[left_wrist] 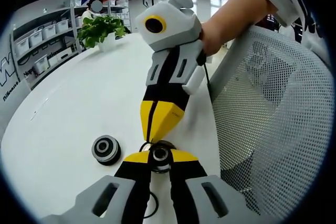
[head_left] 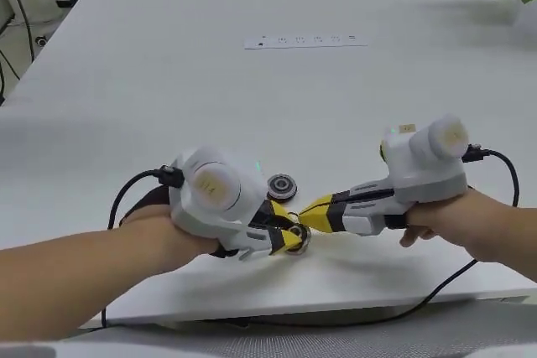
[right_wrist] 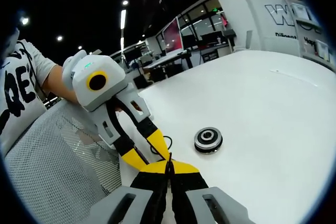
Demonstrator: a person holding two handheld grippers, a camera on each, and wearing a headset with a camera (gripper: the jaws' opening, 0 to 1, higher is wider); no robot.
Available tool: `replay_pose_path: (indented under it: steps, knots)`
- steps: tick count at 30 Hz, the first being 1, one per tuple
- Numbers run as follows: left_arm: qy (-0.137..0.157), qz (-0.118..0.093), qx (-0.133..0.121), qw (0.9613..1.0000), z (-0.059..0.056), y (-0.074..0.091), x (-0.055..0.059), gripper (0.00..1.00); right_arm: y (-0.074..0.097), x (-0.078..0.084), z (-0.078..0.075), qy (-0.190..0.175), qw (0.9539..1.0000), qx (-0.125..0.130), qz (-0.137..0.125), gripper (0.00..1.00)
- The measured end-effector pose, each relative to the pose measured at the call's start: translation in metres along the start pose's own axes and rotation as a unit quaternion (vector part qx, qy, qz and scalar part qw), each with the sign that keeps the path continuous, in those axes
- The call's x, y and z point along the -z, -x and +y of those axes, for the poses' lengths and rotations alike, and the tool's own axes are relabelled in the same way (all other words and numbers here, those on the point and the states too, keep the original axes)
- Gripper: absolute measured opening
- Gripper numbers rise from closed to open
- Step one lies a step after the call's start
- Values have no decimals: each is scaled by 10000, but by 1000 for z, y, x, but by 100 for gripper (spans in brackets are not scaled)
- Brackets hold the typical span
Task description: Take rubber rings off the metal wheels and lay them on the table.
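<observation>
Lower centre, the left gripper clamps a metal wheel. Directly above it, the right gripper, jaws together, seemingly pinches the wheel's rubber ring.

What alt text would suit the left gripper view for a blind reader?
The left gripper clamps a small metal wheel at a white table, while the right gripper, reaching in from above, pinches its rubber ring. A second wheel lies on the table beside them.

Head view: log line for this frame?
left gripper: shut on metal wheel | right gripper: shut, tips at its rubber ring | second wheel: free on table
</observation>
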State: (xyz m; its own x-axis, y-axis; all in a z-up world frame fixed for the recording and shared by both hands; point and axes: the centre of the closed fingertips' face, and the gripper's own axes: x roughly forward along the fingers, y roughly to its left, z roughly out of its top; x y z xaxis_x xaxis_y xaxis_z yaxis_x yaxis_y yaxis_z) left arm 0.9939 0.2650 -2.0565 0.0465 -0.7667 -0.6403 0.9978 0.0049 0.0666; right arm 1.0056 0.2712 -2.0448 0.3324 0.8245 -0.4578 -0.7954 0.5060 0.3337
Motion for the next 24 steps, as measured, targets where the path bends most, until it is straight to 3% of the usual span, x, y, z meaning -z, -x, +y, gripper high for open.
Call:
replay_pose_path:
  steps: [10,12,24]
  knots:
    - [-52,32,43,10000,2,2,1,10,2,-1,0,15,10000,-60,-24,0]
    - [-33,41,100,9999,0,3,1,15,2,-1,0,54,10000,-63,-28,0]
    - [117,-202,169,9996,-4,20,-10,26,6,-10,5,18,9997,-102,-212,0]
